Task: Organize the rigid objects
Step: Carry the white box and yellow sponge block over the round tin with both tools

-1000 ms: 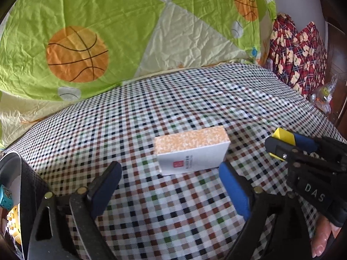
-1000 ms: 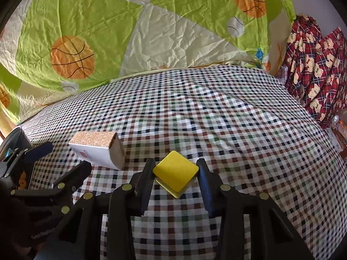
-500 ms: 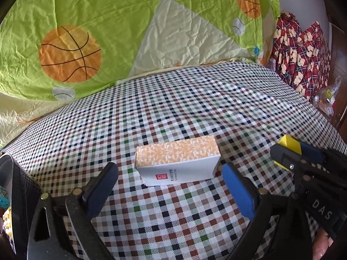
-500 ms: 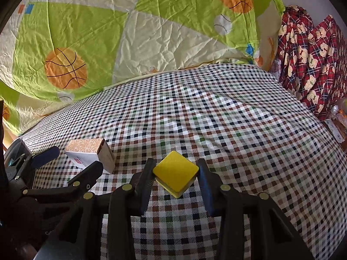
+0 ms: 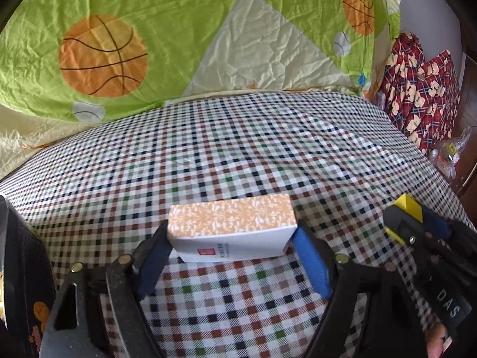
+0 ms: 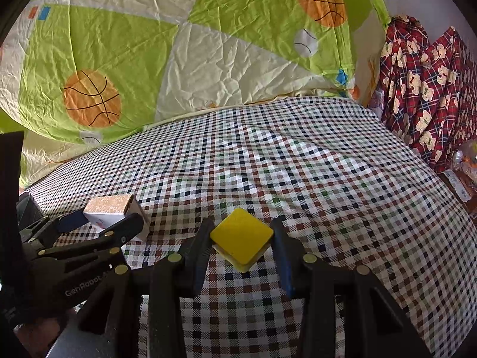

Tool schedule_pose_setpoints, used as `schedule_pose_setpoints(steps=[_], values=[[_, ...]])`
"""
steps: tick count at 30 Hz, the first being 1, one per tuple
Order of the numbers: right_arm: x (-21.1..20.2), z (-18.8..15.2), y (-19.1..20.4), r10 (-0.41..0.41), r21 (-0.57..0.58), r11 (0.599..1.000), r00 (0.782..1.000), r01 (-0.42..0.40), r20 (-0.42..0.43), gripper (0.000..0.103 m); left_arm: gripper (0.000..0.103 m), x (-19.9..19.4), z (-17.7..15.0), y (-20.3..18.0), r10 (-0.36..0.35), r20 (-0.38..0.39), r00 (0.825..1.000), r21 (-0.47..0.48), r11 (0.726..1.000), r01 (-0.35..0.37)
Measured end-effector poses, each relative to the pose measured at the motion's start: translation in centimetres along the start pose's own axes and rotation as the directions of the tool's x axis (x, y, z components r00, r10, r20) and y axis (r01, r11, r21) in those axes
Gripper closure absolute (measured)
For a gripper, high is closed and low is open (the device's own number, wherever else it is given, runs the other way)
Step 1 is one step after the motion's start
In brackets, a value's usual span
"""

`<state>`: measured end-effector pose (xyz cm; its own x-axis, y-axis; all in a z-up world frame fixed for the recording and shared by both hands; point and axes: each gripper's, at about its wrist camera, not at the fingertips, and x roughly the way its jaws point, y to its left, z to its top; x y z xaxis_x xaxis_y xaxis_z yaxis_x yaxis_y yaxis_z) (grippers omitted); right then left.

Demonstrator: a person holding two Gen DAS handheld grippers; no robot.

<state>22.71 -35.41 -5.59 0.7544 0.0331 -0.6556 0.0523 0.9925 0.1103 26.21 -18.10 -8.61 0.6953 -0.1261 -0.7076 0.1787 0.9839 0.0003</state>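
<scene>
An orange-patterned white box lies on the checked bedsheet. My left gripper straddles it lengthwise; its jaws are closing, and the blue pads touch both short ends. In the right wrist view the same box sits at the left inside the left gripper. My right gripper is shut on a yellow square block, held corner-up just above the sheet. The left wrist view shows that gripper and the block at the right.
A green and cream basketball quilt is piled along the far side of the bed. Red plaid pillows stand at the far right, with a plastic bag below them. A black mesh container sits at the left edge.
My left gripper has come forward over the box and its jaws have narrowed from wide apart onto the box's ends. The right gripper has stayed put with the yellow block.
</scene>
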Motion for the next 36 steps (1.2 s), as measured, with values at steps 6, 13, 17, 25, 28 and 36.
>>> schedule_pose_setpoints(steps=[6, 13, 17, 25, 28, 36], values=[[-0.9, -0.1, 0.9, 0.043, -0.019, 0.999, 0.998, -0.043, 0.046, 0.061, 0.023, -3.2, -2.2, 2.3, 0.072, 0.054, 0.996, -0.043, 0.997, -0.07], [-2.2, -0.6, 3.6, 0.068, -0.048, 0.997, 0.992, -0.063, 0.105, 0.061, 0.023, -6.2, -3.8, 4.5, 0.128, 0.139, 0.982, -0.09, 0.989, -0.117], [-2.6, -1.0, 5.1, 0.088, -0.07, 0.994, 0.988, -0.08, 0.124, 0.061, 0.023, -7.4, -4.4, 5.3, 0.145, 0.175, 0.974, -0.108, 0.986, -0.128], [-3.3, -1.9, 7.0, 0.119, -0.087, 0.99, 0.982, -0.107, 0.144, 0.061, 0.023, -9.7, -5.5, 6.2, 0.19, 0.249, 0.95, -0.124, 0.979, -0.164], [-3.7, -2.2, 7.5, 0.123, -0.092, 0.99, 0.98, -0.11, 0.155, 0.061, 0.023, -10.5, -6.0, 6.5, 0.201, 0.269, 0.942, -0.13, 0.977, -0.171], [-4.7, -2.9, 8.9, 0.154, -0.112, 0.984, 0.972, -0.135, 0.178, 0.061, 0.023, -12.3, -7.0, 7.3, 0.232, 0.325, 0.917, -0.152, 0.97, -0.192]])
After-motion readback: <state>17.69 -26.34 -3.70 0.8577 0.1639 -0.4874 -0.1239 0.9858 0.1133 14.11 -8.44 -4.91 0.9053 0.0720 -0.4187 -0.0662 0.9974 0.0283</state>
